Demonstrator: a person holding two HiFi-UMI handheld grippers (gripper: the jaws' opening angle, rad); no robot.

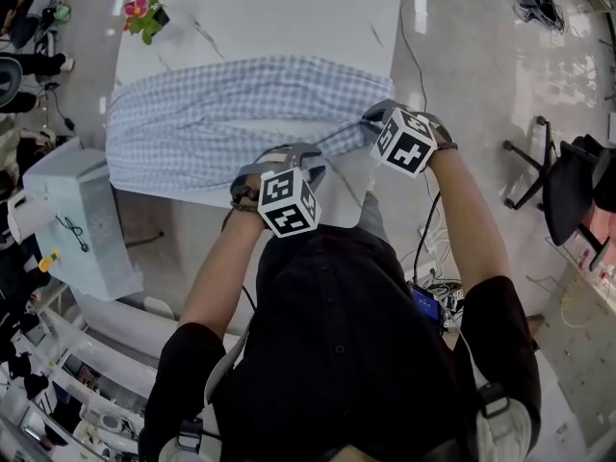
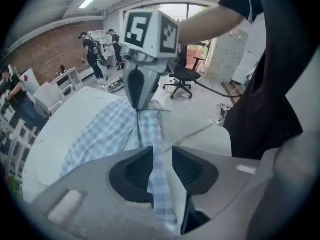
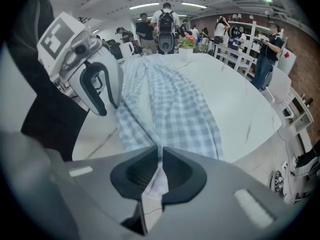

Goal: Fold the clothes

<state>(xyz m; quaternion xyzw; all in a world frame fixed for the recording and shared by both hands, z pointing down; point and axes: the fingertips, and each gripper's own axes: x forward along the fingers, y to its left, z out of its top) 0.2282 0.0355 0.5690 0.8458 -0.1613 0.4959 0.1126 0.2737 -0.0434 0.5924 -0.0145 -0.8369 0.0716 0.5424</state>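
Note:
A blue-and-white checked shirt point(image 1: 231, 118) lies spread across the white table point(image 1: 289, 17), with its near edge bunched toward me. At that near edge my left gripper point(image 1: 294, 162) points steeply down. In the left gripper view a strip of the shirt point(image 2: 155, 149) runs between the jaws of the left gripper point(image 2: 162, 156), with a gap showing beside it. My right gripper point(image 1: 373, 123) is at the shirt's near right corner. The right gripper view shows this gripper point(image 3: 161, 156) shut on a fold of the shirt point(image 3: 175, 109), with the left gripper point(image 3: 107, 101) close by.
A potted plant with pink flowers point(image 1: 144, 15) stands at the table's far left corner. A white box-like unit point(image 1: 82, 224) sits on the floor to the left, and a black chair point(image 1: 563, 181) to the right. Several people point(image 3: 165, 24) stand beyond the table.

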